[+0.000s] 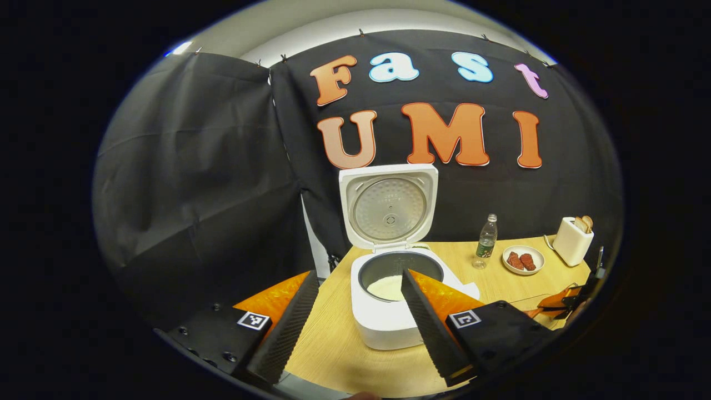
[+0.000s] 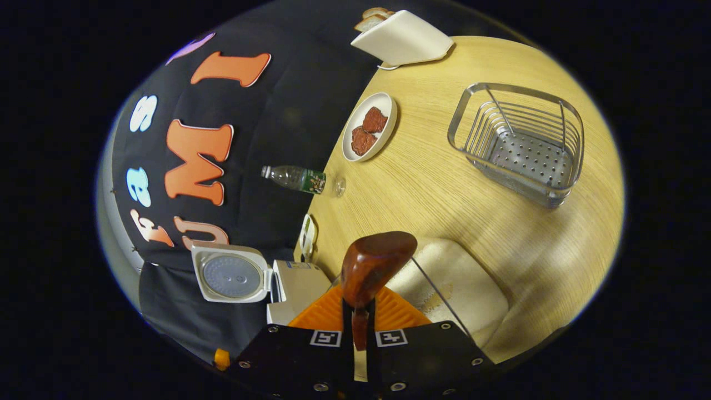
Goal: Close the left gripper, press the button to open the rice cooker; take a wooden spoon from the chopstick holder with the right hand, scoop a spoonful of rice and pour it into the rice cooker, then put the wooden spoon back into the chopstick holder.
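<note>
1. The cooker (image 1: 389,311) stands open on the table (image 1: 333,350), lid (image 1: 389,204) upright, rice (image 1: 386,287) in its pot.
2. A clear tub (image 2: 461,289) of rice sits below the spoon (image 2: 373,266); the wire holder (image 2: 519,145) stands well apart.
3. A plate (image 2: 369,126) carries two red pieces.
4. The left gripper (image 1: 355,316) has its jaws wide apart, holding nothing, aimed at the cooker.
5. The right gripper (image 2: 360,328) has its jaws clamped on the spoon's handle, bowl forward, view rolled sideways.

Your left gripper view faces the open cooker (image 1: 389,289) closely, level. Your right gripper view is rolled sideways above the table (image 2: 444,183); both share cooker, bottle (image 1: 486,241), plate (image 1: 522,259).
</note>
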Demonstrator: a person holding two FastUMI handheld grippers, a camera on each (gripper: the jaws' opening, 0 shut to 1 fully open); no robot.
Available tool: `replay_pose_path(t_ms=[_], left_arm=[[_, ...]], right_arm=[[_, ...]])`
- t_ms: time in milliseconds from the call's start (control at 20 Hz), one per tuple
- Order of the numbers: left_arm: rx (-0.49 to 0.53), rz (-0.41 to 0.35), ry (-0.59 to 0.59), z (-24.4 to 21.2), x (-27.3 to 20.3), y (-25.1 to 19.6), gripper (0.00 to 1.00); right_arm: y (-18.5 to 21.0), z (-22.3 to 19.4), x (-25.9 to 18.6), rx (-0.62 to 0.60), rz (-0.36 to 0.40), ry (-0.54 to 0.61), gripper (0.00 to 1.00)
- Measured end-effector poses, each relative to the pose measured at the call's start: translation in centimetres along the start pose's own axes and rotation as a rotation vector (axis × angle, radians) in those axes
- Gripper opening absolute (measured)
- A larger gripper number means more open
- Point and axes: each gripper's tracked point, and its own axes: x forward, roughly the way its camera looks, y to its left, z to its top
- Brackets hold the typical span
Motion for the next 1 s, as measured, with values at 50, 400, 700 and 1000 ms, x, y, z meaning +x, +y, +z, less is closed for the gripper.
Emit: replay_pose_path(t_ms=[50, 400, 700, 1000], left_arm=[[0.002, 0.001, -0.008, 0.3, -0.1, -0.1, 0.97], [-0.045, -0.029, -0.081, 2.1, -1.1, -1.5, 0.97], [-0.048, 0.020, -0.171, 4.1, -2.7, 0.3, 0.97], [-0.053, 0.099, -0.212, 4.8, -4.2, 5.0, 0.97]], right_arm=[[0.5, 0.9, -0.5, 0.020, 0.025, -0.004, 0.08], [8.6, 2.9, -2.3, 0.109, 0.218, 0.036, 0.08], [17.9, -0.2, -0.5, 0.047, 0.337, 0.146, 0.08], [24.9, -4.6, 2.9, -0.029, 0.397, 0.235, 0.08]])
